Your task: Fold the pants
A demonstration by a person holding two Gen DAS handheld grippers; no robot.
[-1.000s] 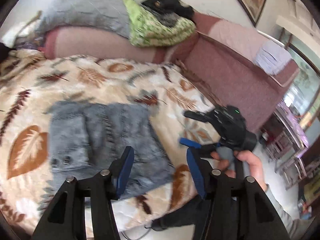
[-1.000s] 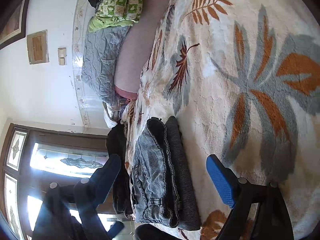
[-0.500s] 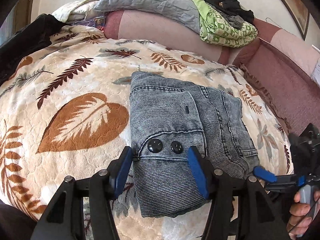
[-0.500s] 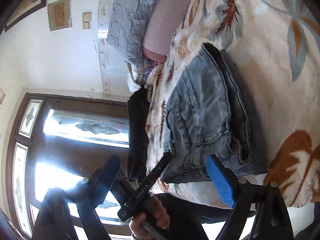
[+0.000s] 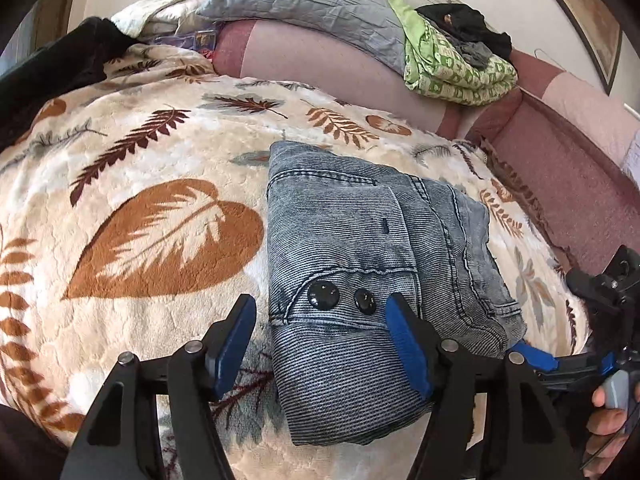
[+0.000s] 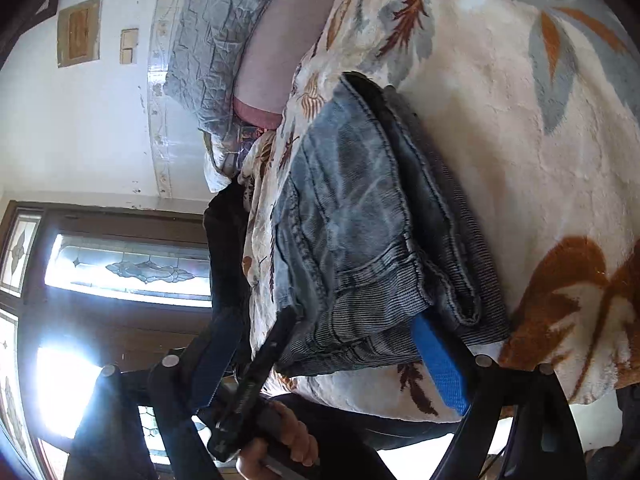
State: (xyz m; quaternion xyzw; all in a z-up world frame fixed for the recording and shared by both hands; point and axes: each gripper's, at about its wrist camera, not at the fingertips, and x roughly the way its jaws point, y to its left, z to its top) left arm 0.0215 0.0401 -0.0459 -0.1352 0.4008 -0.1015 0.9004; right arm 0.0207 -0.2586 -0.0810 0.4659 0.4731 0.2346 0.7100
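Pants (image 5: 372,280) lie folded; left gripper (image 5: 320,344), jaws opening, straddles their near edge while right gripper (image 6: 332,356) gapes beside them, so press evenly.

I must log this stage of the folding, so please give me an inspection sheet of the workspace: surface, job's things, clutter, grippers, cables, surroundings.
Surface: leaf-print blanket over a bed.
Job's things: folded jeans, a compact stack near the bed's front edge, two dark buttons on top.
Clutter: green patterned cloth with dark clothes on it, grey quilted pillow, black garment at the bed's far left.
Grippers: left gripper jaws opening, straddling the jeans' near end, pads not pressing; right gripper open at the jeans' right edge, one finger tucked into the folds.
Cables: nothing seen.
Surroundings: pink headboard, stained-glass window, framed picture.
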